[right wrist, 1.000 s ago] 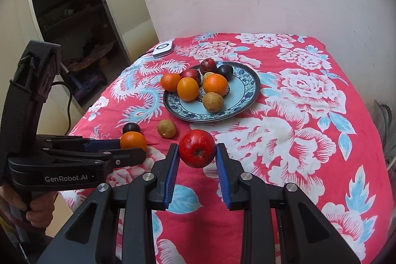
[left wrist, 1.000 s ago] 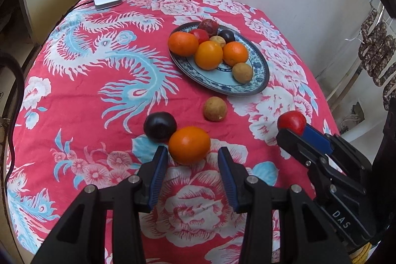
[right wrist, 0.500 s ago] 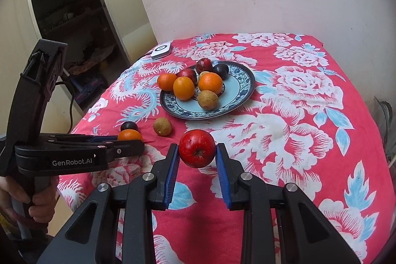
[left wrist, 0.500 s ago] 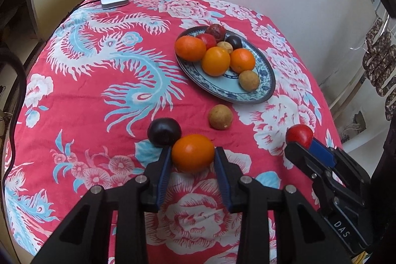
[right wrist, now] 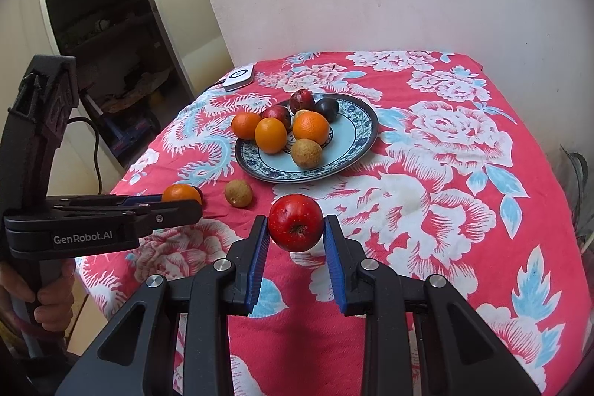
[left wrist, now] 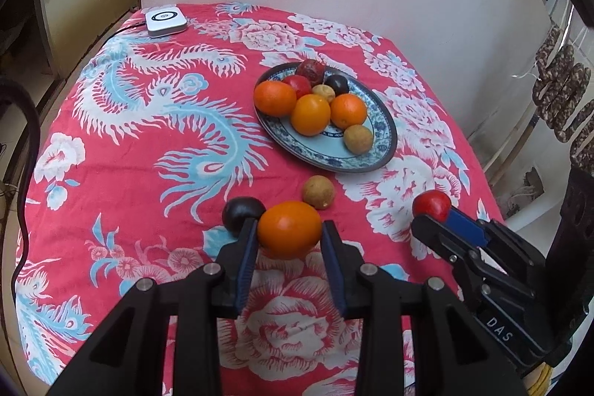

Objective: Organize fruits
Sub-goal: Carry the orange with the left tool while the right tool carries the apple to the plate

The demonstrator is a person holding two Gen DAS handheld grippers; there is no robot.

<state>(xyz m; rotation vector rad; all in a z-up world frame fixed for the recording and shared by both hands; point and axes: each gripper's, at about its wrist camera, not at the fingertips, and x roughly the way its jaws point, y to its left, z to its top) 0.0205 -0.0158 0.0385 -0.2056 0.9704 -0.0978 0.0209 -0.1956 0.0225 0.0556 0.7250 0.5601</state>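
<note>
My left gripper (left wrist: 289,237) is shut on an orange (left wrist: 289,229) and holds it above the red cloth; the orange also shows in the right wrist view (right wrist: 181,193). My right gripper (right wrist: 296,235) is shut on a red apple (right wrist: 296,222), also held above the cloth; the apple shows in the left wrist view (left wrist: 431,203). A blue-patterned plate (left wrist: 378,151) holds several oranges, dark plums and brown fruits. A dark plum (left wrist: 240,209) and a brown round fruit (left wrist: 317,192) lie on the cloth in front of the plate.
The table wears a red cloth with white flowers and a blue dragon (left wrist: 156,114). A white device (left wrist: 164,20) with a cable sits at the far left corner. A wall stands behind the table; a dark doorway (right wrist: 111,25) is to the left.
My left gripper closed on the orange and lifted it off the cloth. My right gripper kept its hold on the apple and both views pulled back a little.
</note>
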